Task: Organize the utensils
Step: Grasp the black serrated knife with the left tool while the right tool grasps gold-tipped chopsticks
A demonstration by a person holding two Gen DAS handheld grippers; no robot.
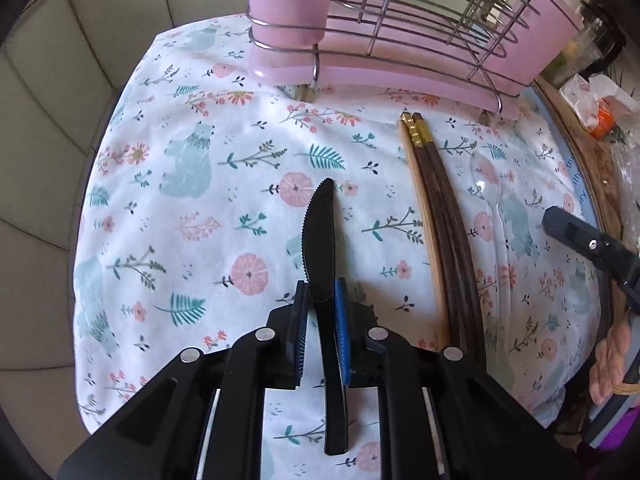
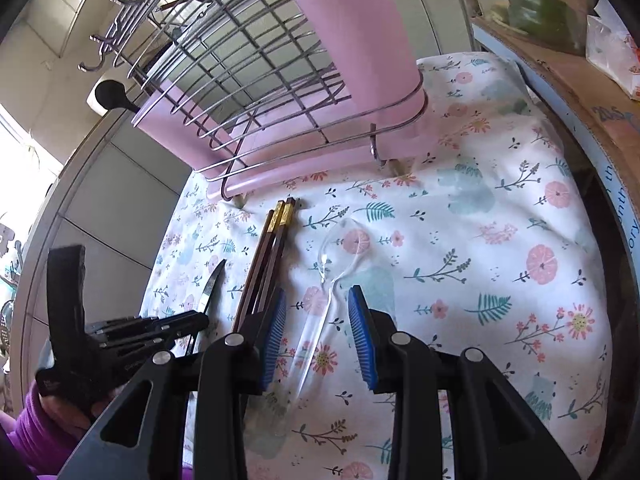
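Below the pink rack (image 1: 400, 40), left gripper (image 1: 322, 300) clamps the black knife (image 1: 320, 232) for racking; right gripper (image 2: 318, 312) straddles the clear spoon (image 2: 320, 312), open.

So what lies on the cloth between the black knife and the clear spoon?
The chopsticks lie side by side between the knife and the spoon, nothing else. The left wrist view shows it best.

Matt black plastic knife (image 1: 320, 240), clear glossy spoon (image 2: 332, 264); wooden chopsticks (image 1: 436, 220) (gilt bands), printed cloth (image 1: 200, 208); wire rack (image 1: 420, 12)
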